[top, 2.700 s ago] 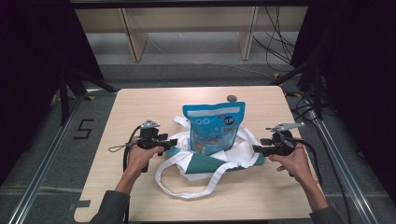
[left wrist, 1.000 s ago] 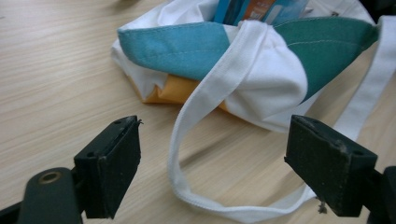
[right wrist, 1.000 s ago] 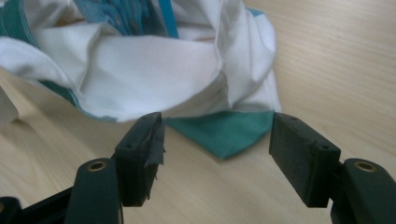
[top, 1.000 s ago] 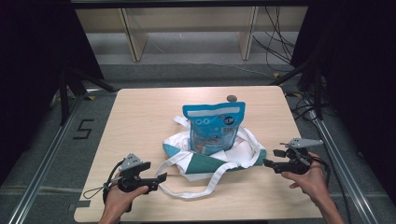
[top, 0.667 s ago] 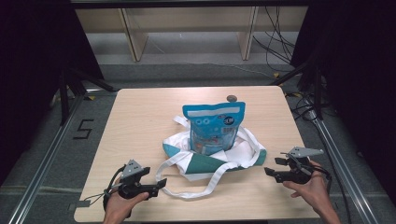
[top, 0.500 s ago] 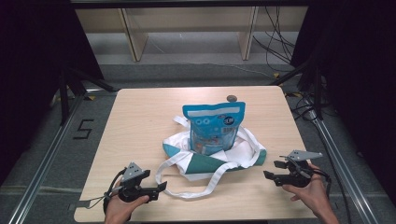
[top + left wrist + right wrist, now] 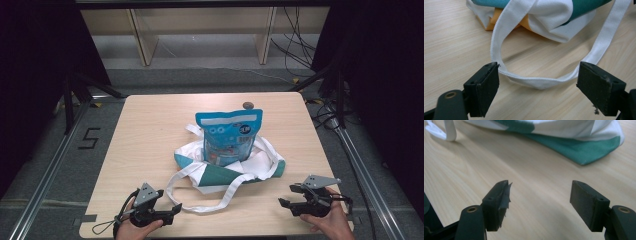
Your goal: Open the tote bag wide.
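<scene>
jaws on both grippers stand apart, gripping nothing. left gripper (image 7: 172,208) rests at the near edge of the pale wood worktop (image 7: 150,130), just beside the white strap (image 7: 541,83) of the teal-and-white bag (image 7: 225,172). right gripper (image 7: 287,196) sits apart. a blue pouch (image 7: 229,135) stands on the bag. grey floor (image 7: 60,165) and wooden shelving (image 7: 200,30) surround.

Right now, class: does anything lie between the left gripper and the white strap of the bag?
Nothing visible does. The left gripper faces the white strap with open jaws, only bare table around it.
</scene>
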`<state>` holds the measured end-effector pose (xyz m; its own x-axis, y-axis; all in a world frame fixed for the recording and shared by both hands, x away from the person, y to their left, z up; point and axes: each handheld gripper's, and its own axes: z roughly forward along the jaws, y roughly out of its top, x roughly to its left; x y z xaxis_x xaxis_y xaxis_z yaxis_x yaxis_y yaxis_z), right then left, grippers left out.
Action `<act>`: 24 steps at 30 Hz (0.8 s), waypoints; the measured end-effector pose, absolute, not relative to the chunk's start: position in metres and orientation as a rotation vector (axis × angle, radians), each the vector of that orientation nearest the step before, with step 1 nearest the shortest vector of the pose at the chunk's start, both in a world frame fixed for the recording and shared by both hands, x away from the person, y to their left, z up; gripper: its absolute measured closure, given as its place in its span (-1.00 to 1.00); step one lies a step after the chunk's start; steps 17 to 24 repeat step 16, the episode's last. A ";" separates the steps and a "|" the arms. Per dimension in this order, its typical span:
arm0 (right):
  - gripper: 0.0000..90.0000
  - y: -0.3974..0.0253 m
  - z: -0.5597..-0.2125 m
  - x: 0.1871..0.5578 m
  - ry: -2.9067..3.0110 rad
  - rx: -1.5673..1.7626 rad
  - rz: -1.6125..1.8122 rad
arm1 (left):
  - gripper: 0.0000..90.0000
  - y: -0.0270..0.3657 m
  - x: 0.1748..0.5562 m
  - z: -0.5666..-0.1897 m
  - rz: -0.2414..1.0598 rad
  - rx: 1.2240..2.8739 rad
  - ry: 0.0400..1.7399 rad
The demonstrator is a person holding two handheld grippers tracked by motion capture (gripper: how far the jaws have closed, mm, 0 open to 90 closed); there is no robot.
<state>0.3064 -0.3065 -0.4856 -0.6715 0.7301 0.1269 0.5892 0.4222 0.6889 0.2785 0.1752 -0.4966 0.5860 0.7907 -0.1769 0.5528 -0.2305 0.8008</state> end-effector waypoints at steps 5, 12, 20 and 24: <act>-0.28 -0.313 -0.497 0.302 2.507 1.147 1.055 | -0.62 0.177 0.280 -0.499 0.328 1.940 1.096; -0.28 -0.316 -0.499 0.303 2.530 1.156 1.049 | -0.62 0.179 0.282 -0.499 0.342 1.966 1.099; -0.28 -0.313 -0.497 0.299 2.517 1.242 1.045 | -0.62 0.181 0.283 -0.500 0.354 1.971 1.110; -0.28 -0.313 -0.497 0.299 2.517 1.242 1.045 | -0.62 0.181 0.283 -0.500 0.354 1.971 1.110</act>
